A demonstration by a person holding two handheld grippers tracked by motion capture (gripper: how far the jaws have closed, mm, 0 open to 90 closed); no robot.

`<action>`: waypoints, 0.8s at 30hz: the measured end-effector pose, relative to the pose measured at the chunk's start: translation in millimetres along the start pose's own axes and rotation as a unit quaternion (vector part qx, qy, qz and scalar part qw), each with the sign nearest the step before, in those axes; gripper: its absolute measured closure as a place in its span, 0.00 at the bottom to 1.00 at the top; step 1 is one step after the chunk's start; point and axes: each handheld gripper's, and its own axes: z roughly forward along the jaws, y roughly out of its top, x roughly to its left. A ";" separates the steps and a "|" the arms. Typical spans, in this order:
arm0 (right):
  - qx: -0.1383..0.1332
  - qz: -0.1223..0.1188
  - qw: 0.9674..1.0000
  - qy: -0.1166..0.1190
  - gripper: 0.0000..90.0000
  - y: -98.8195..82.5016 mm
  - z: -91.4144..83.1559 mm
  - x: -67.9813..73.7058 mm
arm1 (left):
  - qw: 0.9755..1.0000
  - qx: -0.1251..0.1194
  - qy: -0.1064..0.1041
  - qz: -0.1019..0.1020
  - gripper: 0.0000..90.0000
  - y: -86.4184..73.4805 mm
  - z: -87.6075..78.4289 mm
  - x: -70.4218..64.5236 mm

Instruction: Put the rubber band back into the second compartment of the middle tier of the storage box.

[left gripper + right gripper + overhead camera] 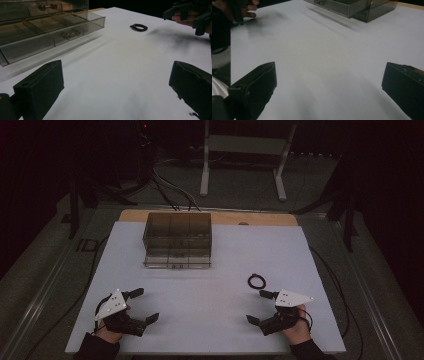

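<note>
Black and coiled into a small ring, the hair tie (257, 281) lies flat on the white worktop (210, 290), toward the right side and well in front of the smoky clear plastic drawer box (177, 240) that stands near the far edge. The right gripper (260, 307) rests low at the near right of the worktop with its fingers spread wide and nothing between them; the hair tie sits just beyond its farther finger (268, 294), close to the tip but apart from it. In the right gripper view, both black fingers (254, 87) stand far apart over bare white surface, with the drawer box (352, 7) at the top.

The left gripper (144, 305) is at the near left, well apart from the hair tie, its fingers also spread with nothing between them. In the left gripper view, the fingers (40, 87) frame bare worktop, the hair tie (138, 27) lies far off at upper right, and the drawer box (45, 27) stands at upper left with its lower drawer pulled out.
</note>
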 end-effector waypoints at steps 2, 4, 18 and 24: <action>-0.003 0.004 1.000 0.005 0.00 1.0 0.3 0.4 | 1.000 -0.001 -0.001 -0.002 0.00 -0.1 0.1 0.0; -0.003 0.004 1.000 0.005 0.00 1.0 0.3 0.4 | 1.000 -0.001 0.000 -0.001 0.00 0.1 0.2 -0.5; -0.015 -0.004 1.000 0.025 0.00 19.7 2.3 10.0 | 1.000 -0.003 -0.001 0.001 0.00 -0.2 -1.9 -1.6; -0.028 -0.005 0.999 0.024 0.00 28.4 -0.4 11.2 | 1.000 -0.004 0.000 0.003 0.00 -0.1 -1.6 -2.5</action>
